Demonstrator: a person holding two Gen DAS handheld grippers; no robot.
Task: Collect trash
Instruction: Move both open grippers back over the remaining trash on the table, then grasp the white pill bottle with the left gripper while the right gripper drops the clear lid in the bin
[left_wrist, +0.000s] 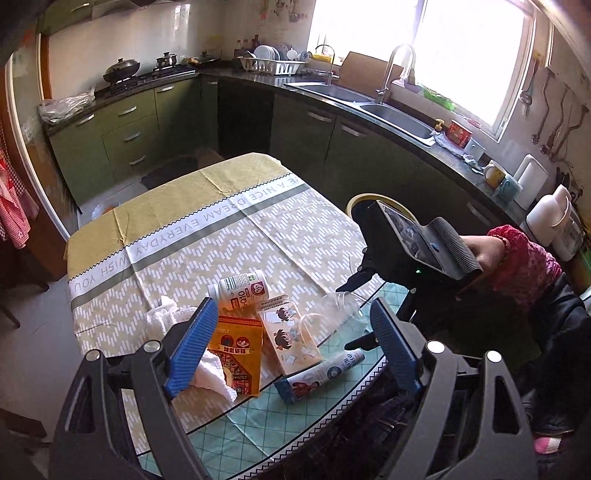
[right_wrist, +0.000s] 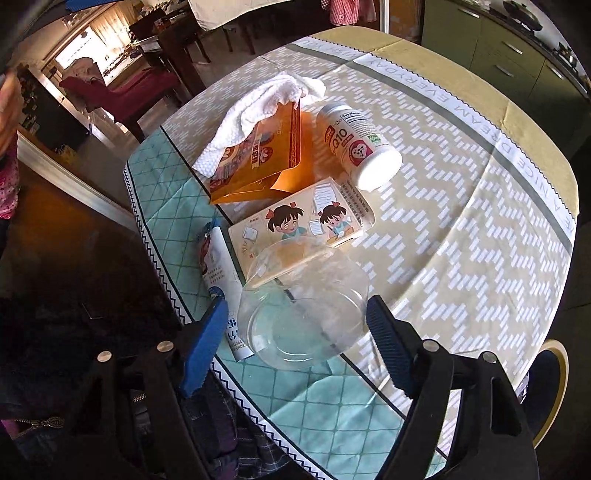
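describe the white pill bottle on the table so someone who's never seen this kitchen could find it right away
On the cloth-covered table, a cluster of trash sits near the teal edge. The white bottle lies on its side at the far end of that cluster, beside the orange pouch and behind the cartoon-girl box. It alone is round, with a white cap and an orange-lettered label.

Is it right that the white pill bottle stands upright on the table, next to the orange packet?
Not quite. The white pill bottle lies on its side, not upright. It is on the table, next to the orange packet, as the right wrist view shows.
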